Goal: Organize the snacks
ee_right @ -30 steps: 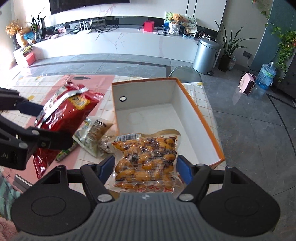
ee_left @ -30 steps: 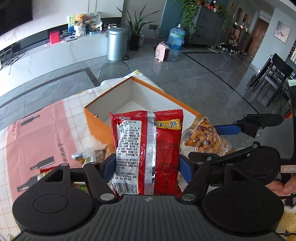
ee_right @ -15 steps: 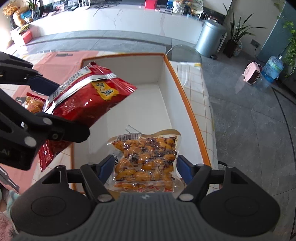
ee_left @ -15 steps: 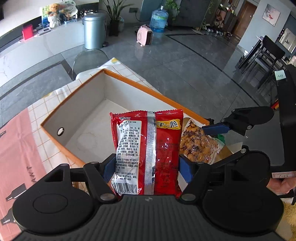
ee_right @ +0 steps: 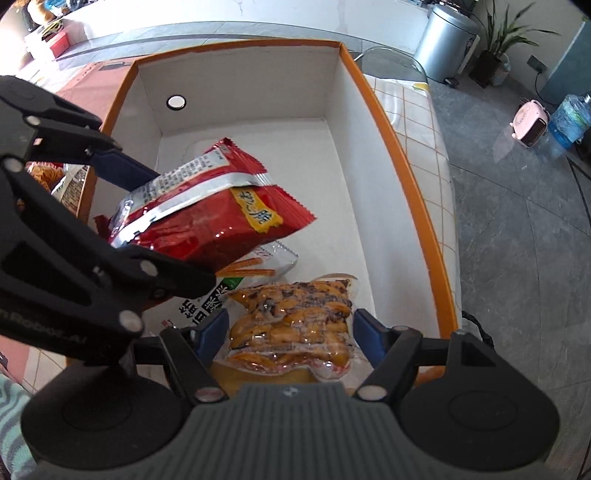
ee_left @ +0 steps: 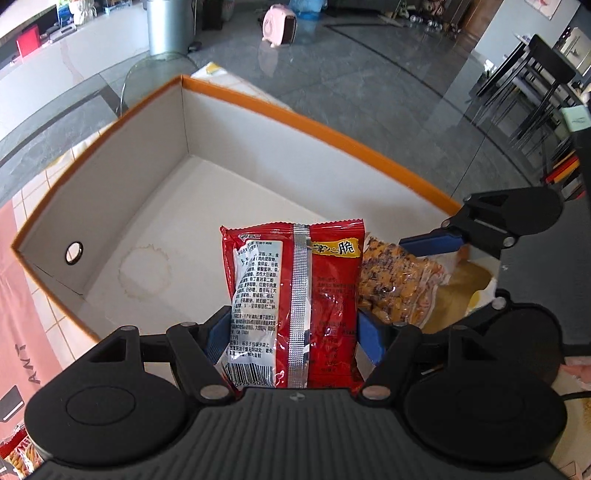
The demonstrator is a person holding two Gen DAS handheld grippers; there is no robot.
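Looking down the left wrist view, the left tool (ee_left: 291, 328) is clamped across the red snack packet (ee_left: 295, 295), held over the orange-edged box (ee_left: 258, 107). It looks light, crinkly and slick, so a hold across the belly suits it. Beyond lie grey floor tiles and a bin (ee_left: 168, 26).

Over on the right wrist view, the right tool (ee_right: 290, 332) pinches a vacuum-sealed pouch (ee_right: 291, 325) of glazed pieces by its edges, low over the box floor. The pouch is probably heavier, dense yet floppy. A checked tabletop (ee_right: 424, 122) carries the box.
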